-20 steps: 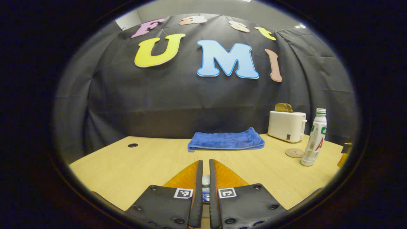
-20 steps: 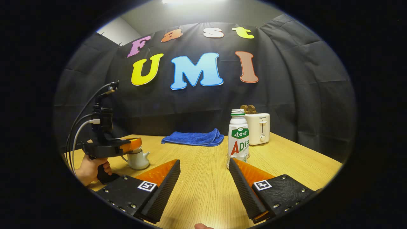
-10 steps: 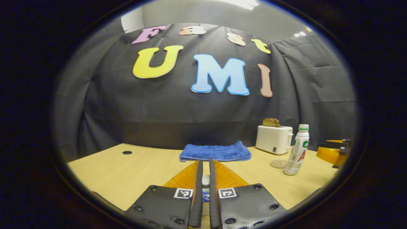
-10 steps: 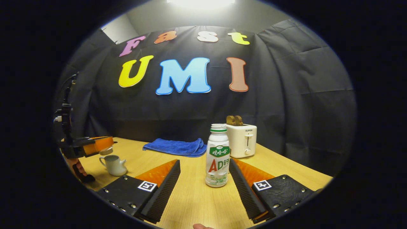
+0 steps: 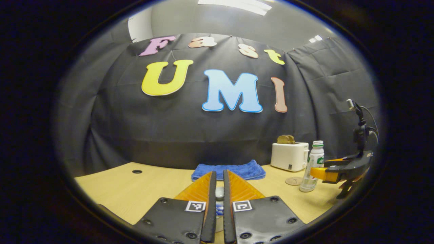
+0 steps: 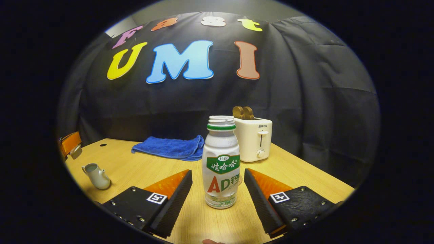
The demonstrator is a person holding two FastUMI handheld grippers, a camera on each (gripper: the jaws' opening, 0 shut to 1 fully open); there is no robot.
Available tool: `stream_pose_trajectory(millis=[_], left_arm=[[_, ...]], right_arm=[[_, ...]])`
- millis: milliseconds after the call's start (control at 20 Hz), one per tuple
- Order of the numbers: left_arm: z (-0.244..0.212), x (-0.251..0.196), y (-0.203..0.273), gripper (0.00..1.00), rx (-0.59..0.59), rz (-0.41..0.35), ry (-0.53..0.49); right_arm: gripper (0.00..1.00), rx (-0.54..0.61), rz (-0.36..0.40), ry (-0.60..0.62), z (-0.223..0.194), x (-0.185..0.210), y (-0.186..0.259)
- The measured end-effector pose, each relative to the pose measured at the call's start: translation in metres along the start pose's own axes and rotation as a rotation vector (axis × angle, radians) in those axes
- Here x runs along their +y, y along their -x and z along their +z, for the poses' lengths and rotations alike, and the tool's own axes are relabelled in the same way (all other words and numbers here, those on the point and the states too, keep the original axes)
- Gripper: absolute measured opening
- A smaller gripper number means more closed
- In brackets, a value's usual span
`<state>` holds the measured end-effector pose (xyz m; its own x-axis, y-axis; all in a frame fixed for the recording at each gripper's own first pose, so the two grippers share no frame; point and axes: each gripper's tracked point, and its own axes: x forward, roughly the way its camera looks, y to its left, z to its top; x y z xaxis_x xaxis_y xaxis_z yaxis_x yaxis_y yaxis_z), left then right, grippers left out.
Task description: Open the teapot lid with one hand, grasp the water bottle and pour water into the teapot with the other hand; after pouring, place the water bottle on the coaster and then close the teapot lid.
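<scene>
The right gripper [image 6: 218,189] stood wide open, and the water bottle [image 6: 221,166] stood upright on the table [image 6: 305,176] in the gap between its fingers, touched by neither. Half a second before, the bottle was smaller and ahead of the tips; a second before, farther off again. So this claw had closed in around the bottle, and by my reading only the squeeze was wanting before the lift. The bottle's mouth was uncapped; its white wall hid how full it was. Just behind it, to the claw's right, stood the toaster [image 6: 253,139] with two brown slices in its slots, and a folded blue towel [image 6: 169,148] lay to the left.

Far to the claw's left the teapot [image 6: 96,175] sat with its top bare, its inside too small to judge.

The left gripper [image 5: 217,193] was nearly shut, a narrow slit between its fingers, pinching the small pale knob of the teapot lid [image 5: 219,193]; both fingers seemed to press on it. Against the earlier pictures the table edge sat lower, so it had raised the lid clear. The pot was thus ready for pouring. To that claw's right, the coaster [image 5: 293,181] lay flat just beside the bottle, bare.
</scene>
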<state>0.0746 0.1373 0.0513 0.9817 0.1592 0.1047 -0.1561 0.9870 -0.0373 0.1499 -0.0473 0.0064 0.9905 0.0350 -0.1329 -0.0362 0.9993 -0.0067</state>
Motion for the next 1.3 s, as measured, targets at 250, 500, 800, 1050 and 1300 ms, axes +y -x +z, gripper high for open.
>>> stream_pose_trajectory(millis=[250, 500, 800, 1050, 1300], left_arm=[[0.0, -0.003, 0.0, 0.19, 0.007, -0.016, -0.003], [-0.001, -0.006, 0.0, 0.19, 0.006, -0.022, -0.011], [0.003, -0.006, 0.004, 0.19, -0.007, -0.028, -0.004], [0.009, -0.02, 0.031, 0.19, -0.006, -0.049, 0.035], [0.009, -0.038, 0.09, 0.19, 0.032, -0.103, 0.053]], right_arm=[[0.95, 0.04, -0.007, -0.02, -0.007, -0.007, -0.023], [0.95, 0.085, -0.008, -0.009, -0.024, -0.009, -0.035], [0.75, 0.066, -0.006, -0.012, -0.016, -0.01, -0.031], [0.75, 0.031, 0.03, 0.063, -0.001, 0.006, -0.011], [0.75, 0.029, 0.092, 0.1, 0.002, 0.034, 0.005]])
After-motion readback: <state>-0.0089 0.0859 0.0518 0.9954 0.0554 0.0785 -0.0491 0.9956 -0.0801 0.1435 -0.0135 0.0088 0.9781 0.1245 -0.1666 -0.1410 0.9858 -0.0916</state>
